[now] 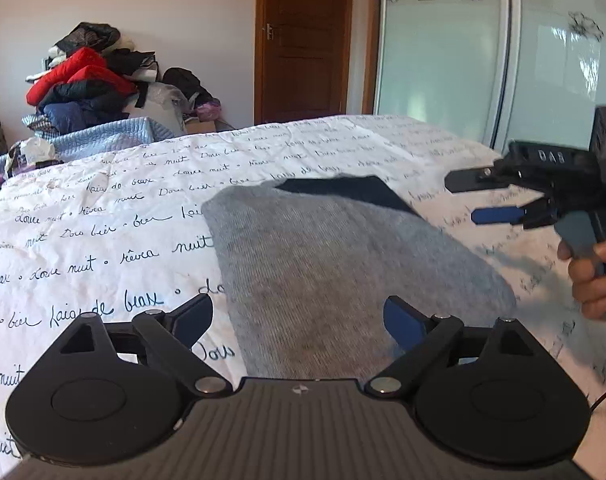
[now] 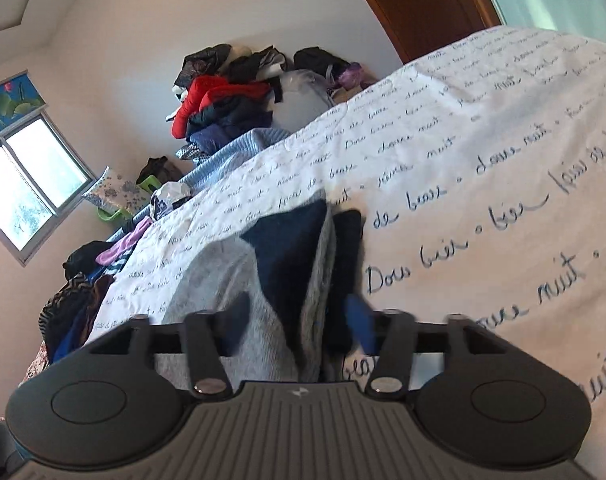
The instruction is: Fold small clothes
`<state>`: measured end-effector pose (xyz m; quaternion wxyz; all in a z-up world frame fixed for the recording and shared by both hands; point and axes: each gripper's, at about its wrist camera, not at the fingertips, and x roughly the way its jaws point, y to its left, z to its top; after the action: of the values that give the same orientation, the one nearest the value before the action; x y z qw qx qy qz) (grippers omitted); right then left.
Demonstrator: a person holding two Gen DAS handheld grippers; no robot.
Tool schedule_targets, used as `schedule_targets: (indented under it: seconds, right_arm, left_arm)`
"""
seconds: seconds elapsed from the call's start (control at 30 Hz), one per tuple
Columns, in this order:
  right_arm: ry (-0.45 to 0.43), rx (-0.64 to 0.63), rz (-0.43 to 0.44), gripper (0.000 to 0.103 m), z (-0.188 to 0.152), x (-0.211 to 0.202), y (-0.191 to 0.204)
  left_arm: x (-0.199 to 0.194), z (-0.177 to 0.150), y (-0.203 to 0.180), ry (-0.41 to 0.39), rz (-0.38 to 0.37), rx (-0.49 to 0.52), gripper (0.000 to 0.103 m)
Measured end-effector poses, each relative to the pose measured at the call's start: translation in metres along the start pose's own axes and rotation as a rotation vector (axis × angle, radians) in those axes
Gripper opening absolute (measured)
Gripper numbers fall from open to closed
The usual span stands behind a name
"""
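Both hand-held grippers, left (image 1: 299, 316) and right (image 2: 299, 320), gape wide, holding nothing; the grey garment (image 1: 323, 264) lies folded on the bed (image 1: 103, 220). We should lift clear without snagging it.

Right claw (image 2: 299, 324) jaws wide apart, blue pads blurred, nothing pinched. Grey garment (image 2: 223, 280) with navy patch (image 2: 287, 248) lies folded on the bed (image 2: 483, 160), running between the jaws but no pad presses on it. Bedsheet white with script print. Clothes pile (image 2: 223, 96) against the far wall, window (image 2: 31, 184) at left, brown door (image 2: 423, 4) top right.
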<state>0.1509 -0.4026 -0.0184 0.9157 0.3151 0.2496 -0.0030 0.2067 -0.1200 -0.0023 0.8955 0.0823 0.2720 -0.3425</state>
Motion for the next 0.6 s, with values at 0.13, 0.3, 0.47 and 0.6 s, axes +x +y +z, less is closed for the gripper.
schedule_targets:
  seconds: [0.13, 0.3, 0.47, 0.6]
  right_arm:
    - [0.031, 0.0, 0.058, 0.094, 0.016, 0.018, -0.01]
    - [0.104, 0.076, 0.053, 0.094, 0.022, 0.052, -0.029]
    - [0.138, 0.137, 0.14, 0.094, 0.027, 0.078, -0.038]
    - [0.167, 0.104, 0.191, 0.094, 0.031, 0.098, -0.035]
  left_arm:
    - [0.019, 0.016, 0.032, -0.005, -0.077, -0.169, 0.091]
    - [0.06, 0.025, 0.076, 0.088, -0.151, -0.356, 0.091]
    - [0.101, 0.019, 0.114, 0.148, -0.241, -0.546, 0.091]
    - [0.123, 0.017, 0.131, 0.124, -0.335, -0.644, 0.092]
